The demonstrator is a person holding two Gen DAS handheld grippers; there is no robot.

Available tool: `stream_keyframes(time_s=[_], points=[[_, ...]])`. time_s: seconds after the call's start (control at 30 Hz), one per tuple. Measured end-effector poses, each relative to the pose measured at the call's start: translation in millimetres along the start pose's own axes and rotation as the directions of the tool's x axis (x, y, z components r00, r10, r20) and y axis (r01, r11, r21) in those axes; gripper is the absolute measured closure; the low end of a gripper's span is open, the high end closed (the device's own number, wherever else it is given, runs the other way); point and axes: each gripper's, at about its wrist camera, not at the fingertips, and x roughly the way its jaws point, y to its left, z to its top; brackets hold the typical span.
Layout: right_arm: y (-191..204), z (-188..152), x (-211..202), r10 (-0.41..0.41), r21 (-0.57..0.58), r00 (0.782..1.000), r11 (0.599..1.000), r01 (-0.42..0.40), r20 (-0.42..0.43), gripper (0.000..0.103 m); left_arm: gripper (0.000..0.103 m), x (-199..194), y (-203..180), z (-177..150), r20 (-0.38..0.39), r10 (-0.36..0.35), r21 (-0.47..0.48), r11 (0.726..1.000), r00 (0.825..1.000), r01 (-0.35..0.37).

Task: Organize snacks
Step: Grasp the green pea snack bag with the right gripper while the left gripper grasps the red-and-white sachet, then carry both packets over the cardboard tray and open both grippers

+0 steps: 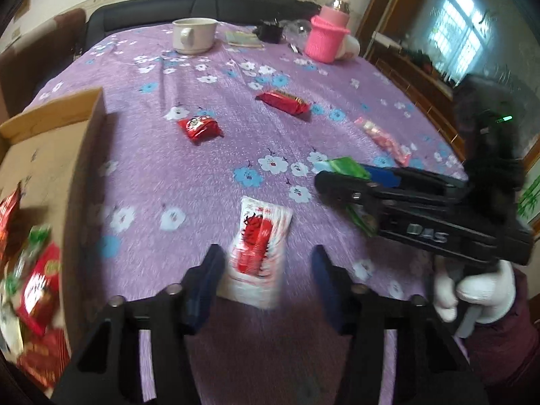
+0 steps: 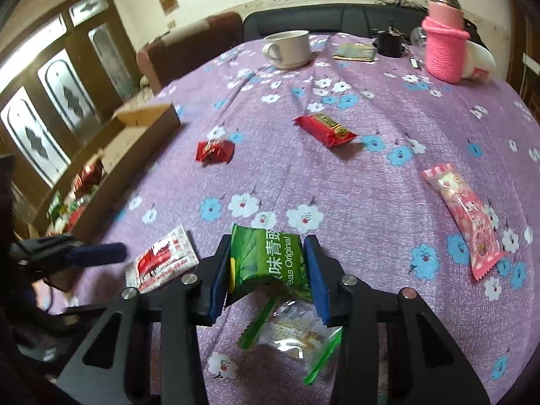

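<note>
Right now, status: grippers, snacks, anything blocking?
Right gripper clamped on green snack pack. Left gripper open around white-red packet. Cardboard box at left, path clear.

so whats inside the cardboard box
The box holds red and green snack packets at its near end. Its wall hides whatever lies deeper.

left gripper (image 1: 266, 270): black frame, blue pads, silver screws | right gripper (image 2: 266, 270): same build, grey "DAS" lettering, green light | hand (image 1: 472, 290): white glove, maroon sleeve
</note>
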Motion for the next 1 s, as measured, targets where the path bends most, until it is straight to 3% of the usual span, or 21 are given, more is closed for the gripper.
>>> stream_keyframes(time_s=[0.13, 0.27, 0.3, 0.33, 0.37, 0.6, 0.77, 0.83, 1.0], points=[[-7.4, 0.8, -2.2, 0.028, 0.041, 0.999, 0.999, -0.029, 0.017, 0.059, 0.051, 6.1, -3.5, 6.5, 0.007, 0.030, 0.035, 0.999, 1.000, -0.030], [-8.4, 1.9, -7.2, 0.034, 0.046, 0.999, 0.998, -0.036, 0.043, 0.059, 0.046, 13.3, -18.5, 7.3, 0.001, 0.105, 0.128, 0.986, 0.995, -0.104], [-8.1, 2.1, -8.4, 0.033, 0.048, 0.998, 0.998, -0.035, 0.049, 0.059, 0.049, 13.9, -22.6, 5.3, 0.007, 0.133, 0.151, 0.980, 0.991, -0.132], [-8.4, 1.7, -9.4, 0.029, 0.048, 0.998, 0.998, -0.031, 0.053, 0.059, 0.066, 12.7, -24.6, 3.8, 0.018, 0.137, 0.161, 0.977, 0.990, -0.138], [-9.7, 1.7, -10.9, 0.025, 0.053, 0.998, 0.998, -0.029, 0.062, 0.059, 0.075, 10.6, -23.8, 3.8, 0.022, 0.122, 0.153, 0.980, 0.992, -0.124], [-18.0, 2.1, -14.6, 0.013, 0.092, 0.996, 0.996, -0.021, 0.090, 0.059, 0.075, -17.2, 4.1, 0.3, 0.070, 0.059, 0.003, 0.998, 0.996, -0.060], [-19.4, 1.0, -17.1, 0.031, 0.101, 0.994, 0.994, -0.041, 0.106, 0.059, 0.075, -67.0, 33.1, -5.8, 0.178, 0.020, -0.117, 0.993, 0.984, 0.001], [-16.7, 0.5, -18.1, 0.076, 0.104, 0.990, 0.991, -0.088, 0.116, 0.059, 0.075, -86.9, 51.1, -10.2, 0.218, 0.018, -0.171, 0.985, 0.976, 0.020], [-5.7, 6.8, -25.3, 0.088, 0.095, 0.988, 0.990, -0.100, 0.127, 0.059, 0.075, -123.8, 96.3, -25.0, 0.277, 0.079, -0.282, 0.960, 0.958, 0.002]])
